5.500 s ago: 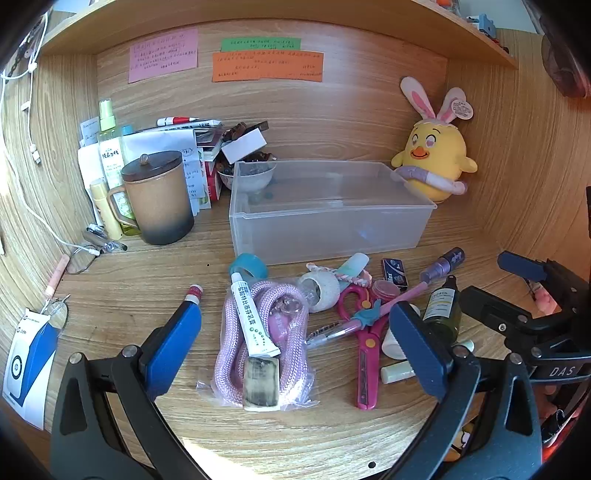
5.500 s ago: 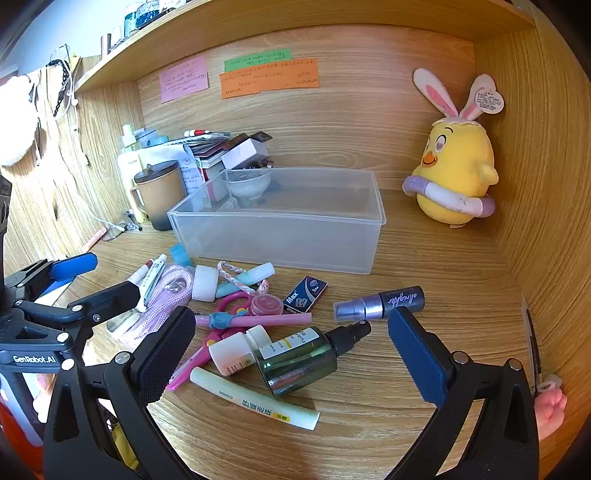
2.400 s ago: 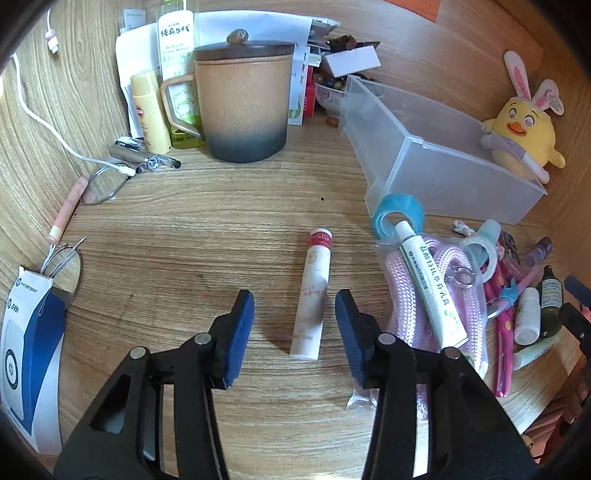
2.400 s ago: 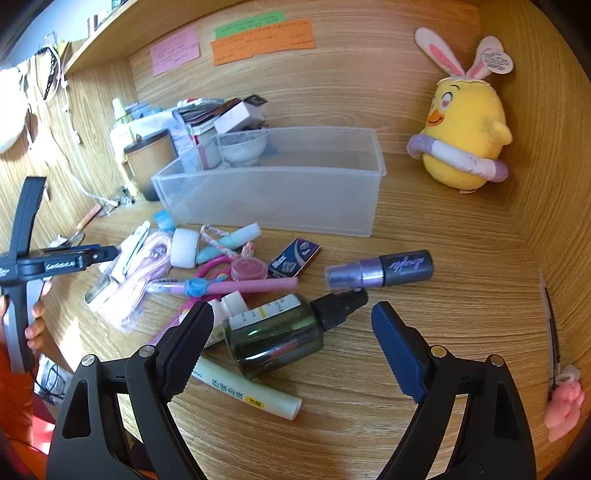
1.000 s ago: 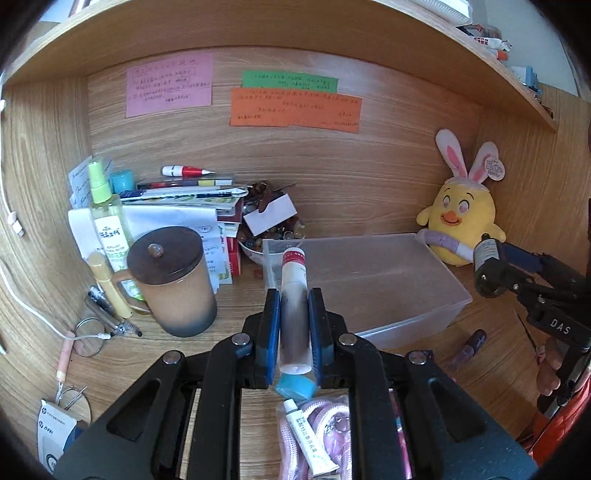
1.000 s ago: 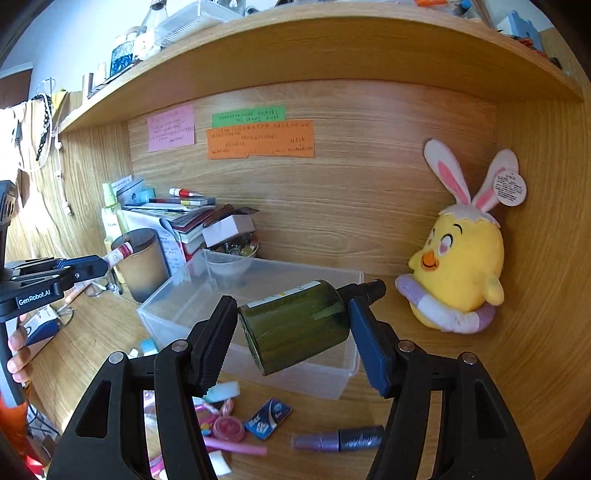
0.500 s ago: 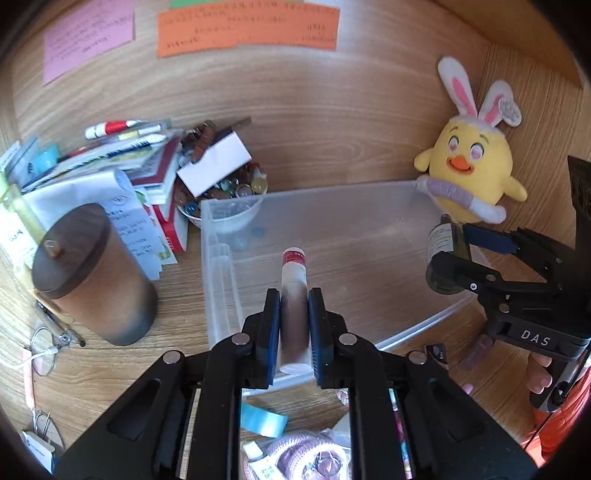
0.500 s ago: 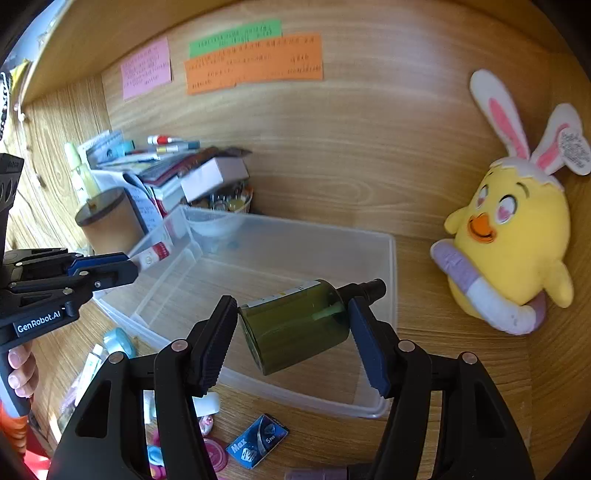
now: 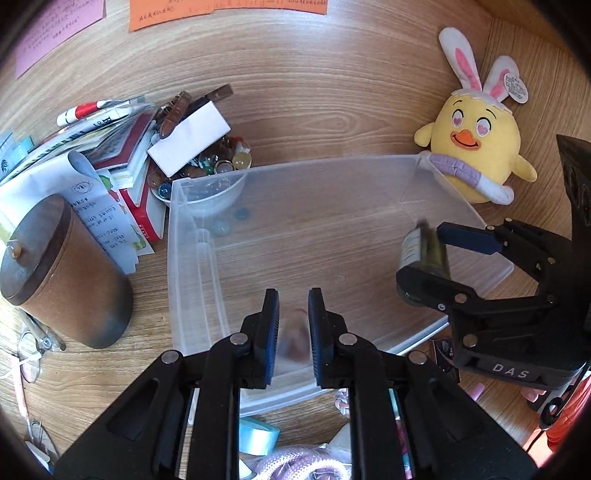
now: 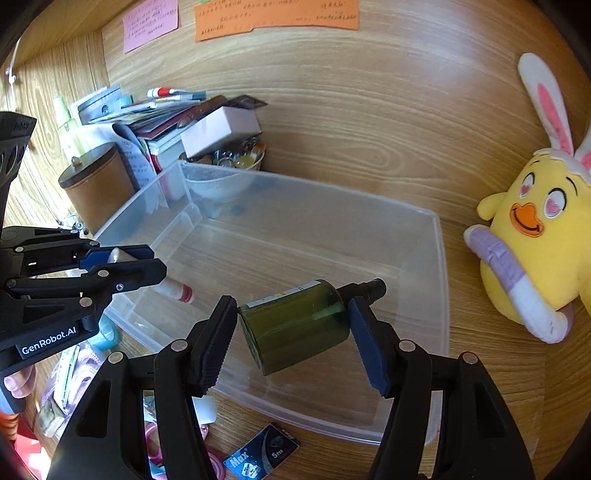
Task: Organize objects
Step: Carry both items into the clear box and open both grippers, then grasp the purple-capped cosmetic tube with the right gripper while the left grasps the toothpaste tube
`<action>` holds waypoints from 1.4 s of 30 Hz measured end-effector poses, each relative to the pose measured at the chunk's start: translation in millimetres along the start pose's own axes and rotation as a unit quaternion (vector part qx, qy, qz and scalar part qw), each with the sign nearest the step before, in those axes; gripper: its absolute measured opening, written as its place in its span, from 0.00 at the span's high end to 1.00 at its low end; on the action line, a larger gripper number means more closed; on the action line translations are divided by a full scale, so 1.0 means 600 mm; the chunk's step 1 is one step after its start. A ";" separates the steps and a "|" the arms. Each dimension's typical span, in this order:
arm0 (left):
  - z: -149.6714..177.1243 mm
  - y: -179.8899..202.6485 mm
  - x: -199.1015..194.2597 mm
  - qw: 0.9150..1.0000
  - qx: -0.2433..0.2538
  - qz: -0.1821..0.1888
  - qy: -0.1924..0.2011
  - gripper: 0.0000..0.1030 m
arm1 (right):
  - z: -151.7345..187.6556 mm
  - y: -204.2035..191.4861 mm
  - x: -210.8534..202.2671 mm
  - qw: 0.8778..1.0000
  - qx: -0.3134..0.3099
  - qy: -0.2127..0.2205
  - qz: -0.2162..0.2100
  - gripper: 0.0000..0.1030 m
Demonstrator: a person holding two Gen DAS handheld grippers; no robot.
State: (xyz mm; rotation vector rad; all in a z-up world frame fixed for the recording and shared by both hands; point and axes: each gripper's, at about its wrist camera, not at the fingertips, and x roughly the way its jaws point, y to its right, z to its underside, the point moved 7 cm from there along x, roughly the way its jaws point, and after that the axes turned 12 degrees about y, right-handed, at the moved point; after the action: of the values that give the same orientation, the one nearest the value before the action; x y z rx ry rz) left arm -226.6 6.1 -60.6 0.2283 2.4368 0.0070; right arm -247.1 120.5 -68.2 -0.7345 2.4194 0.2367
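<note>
Left gripper (image 9: pixel 291 332) jaws clenched on a white tube (image 10: pixel 173 288) with a red band; it pokes down past the jaws over the left end of the clear bin (image 9: pixel 192 258). Right gripper (image 10: pixel 291 332) jaws grasping a green bottle (image 10: pixel 295 325) lying crosswise, nozzle past the right-hand pad, over the bin's middle. Bin sits on a wood-grain counter (image 9: pixel 147 295) against a wooden back wall with sticky notes (image 10: pixel 277 16). Lidded brown mug (image 9: pixel 59 273) left of the bin, yellow chick plush (image 9: pixel 476 155) right, bowl of beads (image 9: pixel 210 170) behind. Left wrist view blurs the tube; right wrist view shows its red band clearly, plus a blue card (image 10: pixel 262 458) on the counter in front of the bin.
</note>
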 end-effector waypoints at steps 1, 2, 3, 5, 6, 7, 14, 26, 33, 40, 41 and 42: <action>-0.001 0.000 -0.003 1.000 0.000 0.000 0.002 0.86 | 0.000 -0.001 -0.001 1.000 -0.001 0.000 0.001 0.42; -0.002 0.000 -0.006 1.000 0.000 0.000 0.004 0.86 | -0.001 -0.002 -0.004 1.000 -0.005 0.001 0.003 0.42; -0.003 0.000 -0.009 1.000 0.000 0.000 0.007 0.86 | -0.003 -0.003 -0.006 1.000 -0.008 0.002 0.004 0.42; -0.005 0.000 -0.019 1.000 0.000 -0.001 0.013 0.82 | -0.005 -0.005 -0.011 1.000 -0.011 0.005 0.005 0.41; -0.006 0.000 -0.026 1.000 -0.001 -0.002 0.017 0.78 | -0.007 -0.006 -0.015 1.000 -0.011 0.007 0.004 0.38; -0.007 -0.001 -0.032 1.000 0.000 -0.004 0.022 0.72 | -0.009 -0.007 -0.020 1.000 -0.010 0.011 0.003 0.37; -0.013 -0.007 -0.095 0.997 0.008 -0.032 0.069 0.38 | -0.017 0.005 -0.074 0.999 -0.005 0.043 0.008 0.27; 0.046 -0.046 -0.157 0.996 -0.004 -0.059 0.069 0.17 | 0.034 0.061 -0.170 0.996 0.016 0.070 0.053 0.19; 0.107 -0.056 -0.158 0.998 -0.030 -0.051 0.038 0.34 | 0.105 0.103 -0.170 0.996 0.057 0.033 0.067 0.19; 0.156 -0.050 -0.157 0.998 -0.061 -0.026 0.012 0.51 | 0.162 0.113 -0.131 0.992 0.109 -0.022 0.060 0.19; 0.161 -0.047 -0.157 0.998 -0.063 -0.021 0.009 0.53 | 0.166 0.112 -0.127 0.991 0.116 -0.026 0.058 0.19; 0.165 -0.044 -0.157 0.998 -0.063 -0.017 0.006 0.56 | 0.169 0.110 -0.123 0.990 0.124 -0.029 0.057 0.19</action>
State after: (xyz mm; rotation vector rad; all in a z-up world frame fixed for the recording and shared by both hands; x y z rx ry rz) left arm -96.7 -40.8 -78.4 0.1309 2.4410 0.1471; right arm -184.7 241.7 -106.9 -0.4727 2.3816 0.0013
